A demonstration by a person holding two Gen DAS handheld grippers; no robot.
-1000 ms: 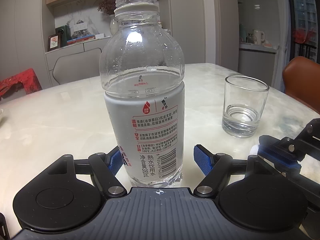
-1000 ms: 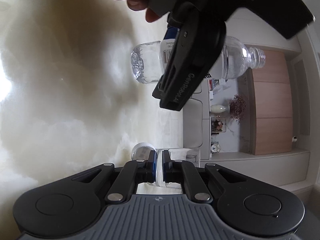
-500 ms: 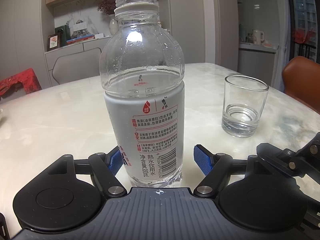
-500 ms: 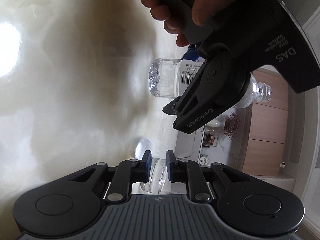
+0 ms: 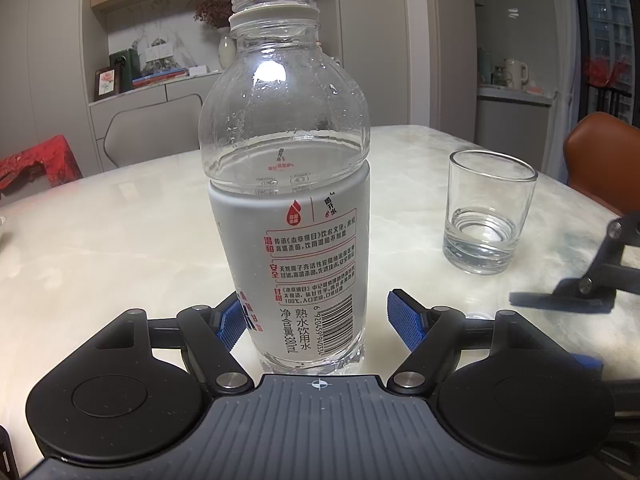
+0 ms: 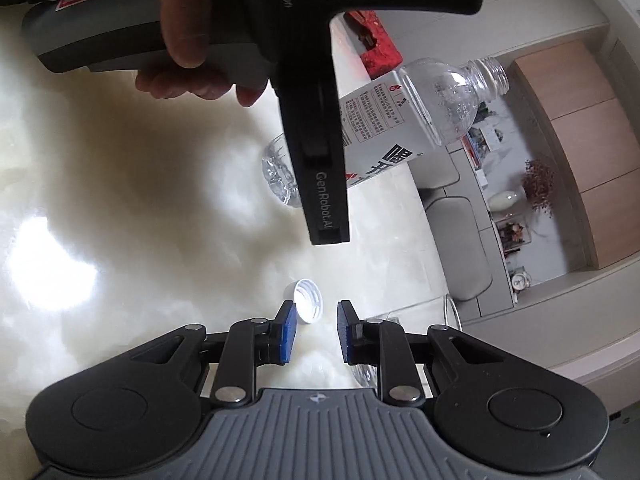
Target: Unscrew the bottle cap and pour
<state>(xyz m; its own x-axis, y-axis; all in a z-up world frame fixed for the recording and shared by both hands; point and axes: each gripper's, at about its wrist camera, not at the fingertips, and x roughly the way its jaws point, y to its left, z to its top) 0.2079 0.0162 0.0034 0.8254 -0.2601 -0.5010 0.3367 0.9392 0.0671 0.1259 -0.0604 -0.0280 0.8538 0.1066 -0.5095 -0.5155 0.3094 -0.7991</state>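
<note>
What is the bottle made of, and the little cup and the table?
The bottle looks like thin clear plastic: see-through, with moulded screw threads and a matte grey printed label. The cup looks like glass: clear, with a thick heavy base. The table seems polished marble or stone-look, glossy and cream with cloudy veins; which one I cannot tell. The loose cap looks like white plastic.

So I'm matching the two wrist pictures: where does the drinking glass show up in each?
Left wrist: the glass stands right of centre on the table, right of the bottle.
Right wrist: only part of it shows, low and right of centre, behind the right gripper finger; its rim curves just past it.
Shared landmark: the uncapped bottle, centre in the left view, upper right in the right view.
</note>
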